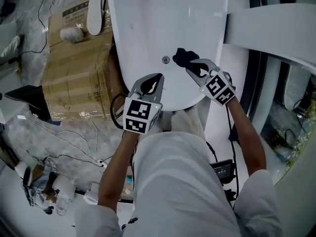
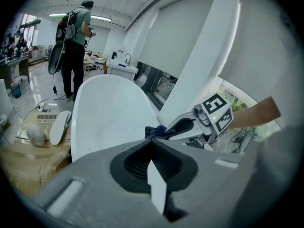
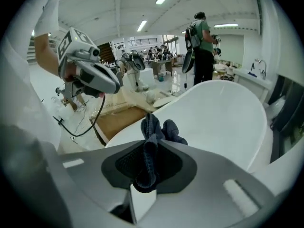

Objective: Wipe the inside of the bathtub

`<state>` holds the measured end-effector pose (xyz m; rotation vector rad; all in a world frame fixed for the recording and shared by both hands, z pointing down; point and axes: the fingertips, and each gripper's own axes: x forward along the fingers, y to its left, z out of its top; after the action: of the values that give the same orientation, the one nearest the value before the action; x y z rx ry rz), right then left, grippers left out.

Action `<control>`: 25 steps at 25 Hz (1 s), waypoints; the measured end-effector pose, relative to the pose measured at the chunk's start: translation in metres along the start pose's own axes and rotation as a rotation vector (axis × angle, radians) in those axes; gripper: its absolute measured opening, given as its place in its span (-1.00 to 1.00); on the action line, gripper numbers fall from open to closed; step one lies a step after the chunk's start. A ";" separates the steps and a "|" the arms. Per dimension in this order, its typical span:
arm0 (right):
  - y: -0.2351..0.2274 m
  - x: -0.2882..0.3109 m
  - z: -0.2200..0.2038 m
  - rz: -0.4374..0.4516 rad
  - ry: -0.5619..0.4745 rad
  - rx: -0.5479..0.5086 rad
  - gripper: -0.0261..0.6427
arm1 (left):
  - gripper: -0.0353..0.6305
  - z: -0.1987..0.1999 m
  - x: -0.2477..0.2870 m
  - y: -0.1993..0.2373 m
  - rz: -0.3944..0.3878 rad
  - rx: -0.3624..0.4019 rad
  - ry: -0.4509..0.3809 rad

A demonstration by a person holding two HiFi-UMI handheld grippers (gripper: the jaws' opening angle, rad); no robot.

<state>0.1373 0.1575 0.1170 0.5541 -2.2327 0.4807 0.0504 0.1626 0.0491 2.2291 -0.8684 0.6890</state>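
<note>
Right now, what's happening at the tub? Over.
Right gripper shut on cloth, over tub by drain. Left gripper shut, empty, at near rim. Nothing in the way.

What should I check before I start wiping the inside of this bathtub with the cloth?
1. Cloth gripped: ok. The right tool has its jaws shut on the dark cloth, with a bunch sticking out past the tips.
2. Cloth over the inside of the bathtub: ok. It sits just beside the drain.
3. Cloth pressed on the surface: cannot tell. No view shows contact.
4. Left tool out of the way: ok. It is shut on nothing, near the tub's near end, apart from the cloth.
5. Enough cloth exposed to wipe: ok, probably, though the bunch is small.
</note>
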 end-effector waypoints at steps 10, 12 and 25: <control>0.019 -0.116 0.111 -0.111 -0.265 0.029 -0.73 | -0.90 0.063 -0.089 -0.039 0.020 0.079 -0.151; 0.024 -0.132 0.124 -0.130 -0.285 0.000 -0.73 | -0.90 0.073 -0.108 -0.044 0.041 0.102 -0.183; 0.075 -0.245 0.181 -0.188 -0.514 -0.092 -0.73 | -0.90 0.132 -0.165 -0.109 0.010 0.165 -0.325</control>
<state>0.1396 0.1880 -0.1952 0.9093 -2.6316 0.1436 0.0540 0.1955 -0.1864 2.5320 -1.0098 0.4204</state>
